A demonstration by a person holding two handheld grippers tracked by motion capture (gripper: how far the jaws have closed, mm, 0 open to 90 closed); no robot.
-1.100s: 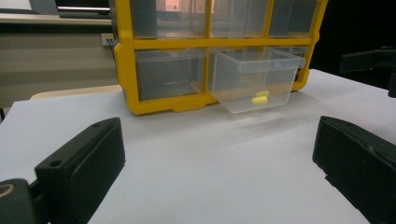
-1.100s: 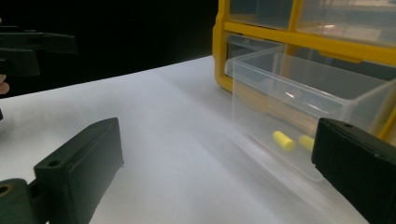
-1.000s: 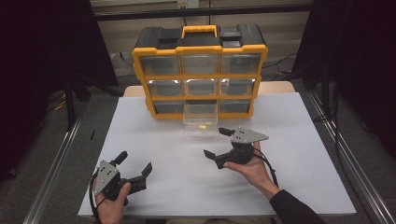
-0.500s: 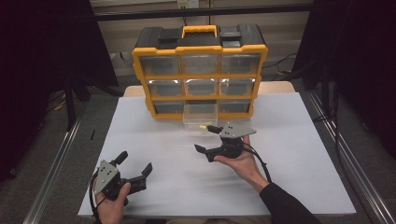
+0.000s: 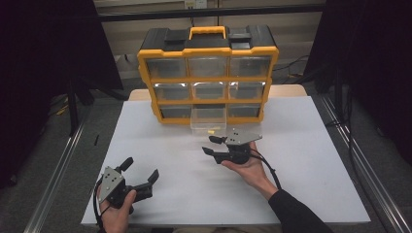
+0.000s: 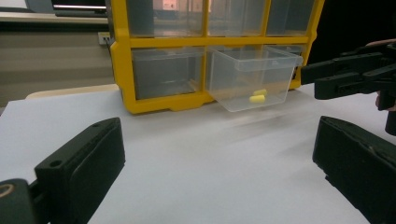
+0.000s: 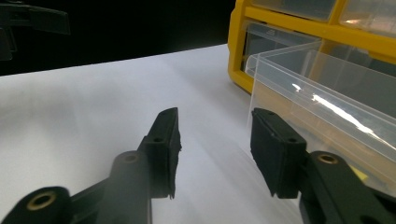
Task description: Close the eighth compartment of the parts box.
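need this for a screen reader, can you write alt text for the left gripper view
A clear plastic drawer is pulled part-way out of the bottom row of a yellow-framed organiser cabinet and holds two small yellow pieces. The cabinet stands on a white table. The open left gripper frames the foreground with its black jaws, and the right gripper reaches in from the right edge.

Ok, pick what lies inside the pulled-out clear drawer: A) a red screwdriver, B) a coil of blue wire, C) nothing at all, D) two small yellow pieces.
D: through the clear drawer wall, two small yellow pieces lie on its floor.
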